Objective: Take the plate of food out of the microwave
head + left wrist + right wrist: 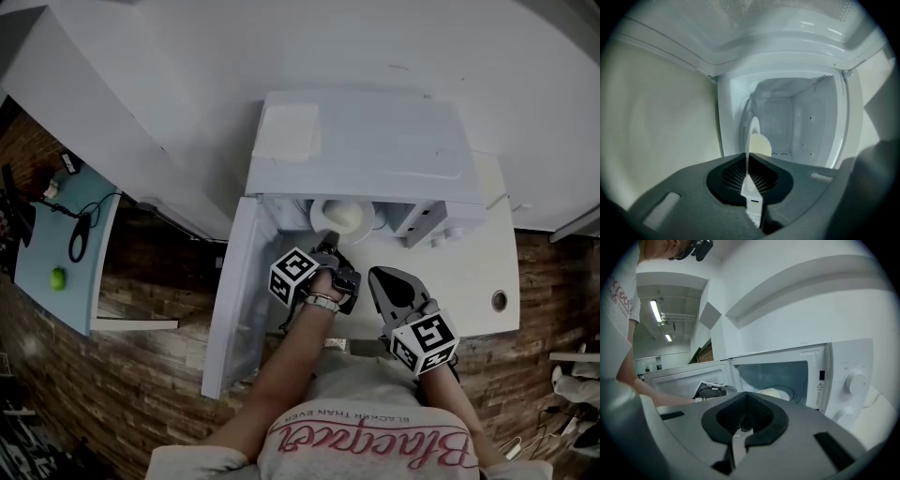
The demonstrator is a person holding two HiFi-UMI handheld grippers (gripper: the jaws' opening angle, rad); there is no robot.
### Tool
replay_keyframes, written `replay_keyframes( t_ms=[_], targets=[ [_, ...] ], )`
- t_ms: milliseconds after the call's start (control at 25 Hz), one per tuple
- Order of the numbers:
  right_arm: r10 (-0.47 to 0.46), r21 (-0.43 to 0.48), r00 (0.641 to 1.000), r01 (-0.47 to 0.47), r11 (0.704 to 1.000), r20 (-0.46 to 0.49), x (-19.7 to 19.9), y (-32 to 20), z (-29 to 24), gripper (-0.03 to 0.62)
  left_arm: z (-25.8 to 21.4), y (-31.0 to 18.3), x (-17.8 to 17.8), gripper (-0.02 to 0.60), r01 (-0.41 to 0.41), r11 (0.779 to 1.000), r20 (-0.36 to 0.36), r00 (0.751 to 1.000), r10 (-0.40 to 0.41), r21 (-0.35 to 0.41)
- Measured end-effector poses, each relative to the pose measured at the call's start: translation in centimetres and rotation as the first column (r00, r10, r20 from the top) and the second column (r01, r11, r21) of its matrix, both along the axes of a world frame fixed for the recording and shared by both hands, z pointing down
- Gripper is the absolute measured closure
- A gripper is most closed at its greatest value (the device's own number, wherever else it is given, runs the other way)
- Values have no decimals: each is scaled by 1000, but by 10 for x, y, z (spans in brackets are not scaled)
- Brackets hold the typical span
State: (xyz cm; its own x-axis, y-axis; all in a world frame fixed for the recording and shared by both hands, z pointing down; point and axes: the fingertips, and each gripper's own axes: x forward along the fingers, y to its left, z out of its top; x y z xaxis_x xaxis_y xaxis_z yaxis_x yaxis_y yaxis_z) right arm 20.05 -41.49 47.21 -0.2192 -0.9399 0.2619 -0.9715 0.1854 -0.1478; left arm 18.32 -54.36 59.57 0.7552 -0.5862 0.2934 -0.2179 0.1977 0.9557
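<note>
Beside the open door [234, 309], the left gripper [328, 246] pinches the rim of the plate [317, 212] of food [761, 145] (pale, rounded) inside the microwave [375, 141], while the right gripper [386, 277] hangs out front, jaws pressed together on nothing.

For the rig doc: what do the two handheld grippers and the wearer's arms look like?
The left gripper and right gripper have grey bodies with black ribbed pads inside the jaws, and each carries a white cube with black square markers. Light T-shirt with pink script, short sleeves, a band on the left wrist.
</note>
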Motion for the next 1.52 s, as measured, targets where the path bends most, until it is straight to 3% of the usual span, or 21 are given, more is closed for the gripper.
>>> replay_keyframes(
  t_ms=[1080,1520],
  targets=[
    [22,34,1000,-22,999,9,-34,32,-7,582,-4,43,-30,569,-29,999,-20,999,30,37],
    [28,63,998,-31,998,49,-25,41,-11,582,-10,53,-31,569,-1,999,-38,999,3,42]
  ],
)
